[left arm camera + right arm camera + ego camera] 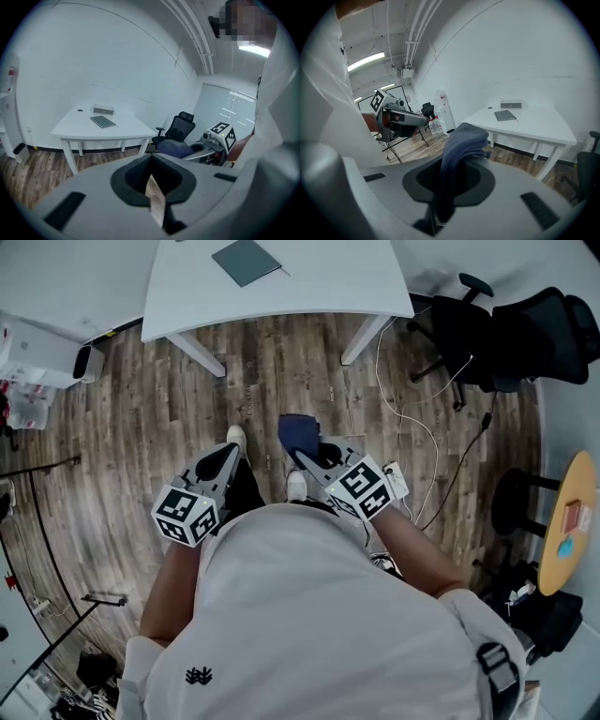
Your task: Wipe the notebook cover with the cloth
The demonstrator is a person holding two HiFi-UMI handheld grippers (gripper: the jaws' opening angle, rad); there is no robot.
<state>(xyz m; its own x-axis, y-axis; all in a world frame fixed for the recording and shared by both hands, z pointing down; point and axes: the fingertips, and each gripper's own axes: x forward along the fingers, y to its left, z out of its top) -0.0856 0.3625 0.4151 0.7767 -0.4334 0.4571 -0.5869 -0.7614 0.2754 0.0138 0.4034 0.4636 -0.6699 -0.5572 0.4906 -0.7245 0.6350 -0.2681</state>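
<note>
A dark grey-green notebook lies flat on the white table, far ahead of me across the wooden floor. It shows small in the left gripper view and in the right gripper view. My right gripper is shut on a dark blue cloth, which sticks up out of its jaws. Held at waist height beside it, my left gripper is shut with nothing in it. Both grippers are well short of the table.
A small grey box sits on the table behind the notebook. Black office chairs stand right of the table, with white cables on the floor. A round wooden table is at the far right, a white cabinet at the left.
</note>
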